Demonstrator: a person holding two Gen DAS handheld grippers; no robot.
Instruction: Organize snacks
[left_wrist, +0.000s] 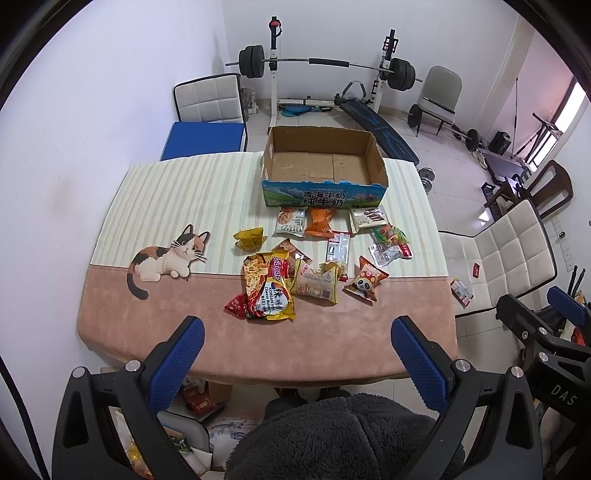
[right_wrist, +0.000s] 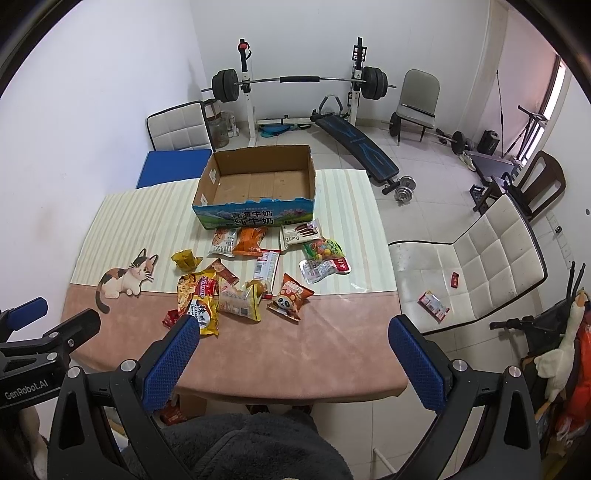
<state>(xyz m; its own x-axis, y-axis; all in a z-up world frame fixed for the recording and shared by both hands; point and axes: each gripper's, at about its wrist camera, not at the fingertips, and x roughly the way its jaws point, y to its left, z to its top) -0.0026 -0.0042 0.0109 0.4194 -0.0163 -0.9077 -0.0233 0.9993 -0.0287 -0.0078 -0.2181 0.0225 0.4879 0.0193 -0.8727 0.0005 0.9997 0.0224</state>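
Observation:
An open cardboard box (left_wrist: 323, 164) (right_wrist: 258, 184), empty, stands at the far side of the table. Several snack packets lie in front of it: a yellow noodle pack (left_wrist: 271, 291) (right_wrist: 199, 299), a panda packet (left_wrist: 365, 284) (right_wrist: 290, 297), an orange packet (left_wrist: 320, 226) (right_wrist: 250, 240), a cookie packet (left_wrist: 290, 221) (right_wrist: 223, 242), and a candy bag (left_wrist: 389, 236) (right_wrist: 323, 249). My left gripper (left_wrist: 297, 332) is open and empty above the table's near edge. My right gripper (right_wrist: 293, 330) is open and empty, held beside it on the right.
The table (left_wrist: 147, 325) has a cat-print cloth (left_wrist: 166, 258). A white chair (right_wrist: 461, 266) stands right of the table with a snack packet (right_wrist: 434, 304) on its seat. Another chair (left_wrist: 208, 99) and a barbell rack (left_wrist: 321, 66) stand behind the table.

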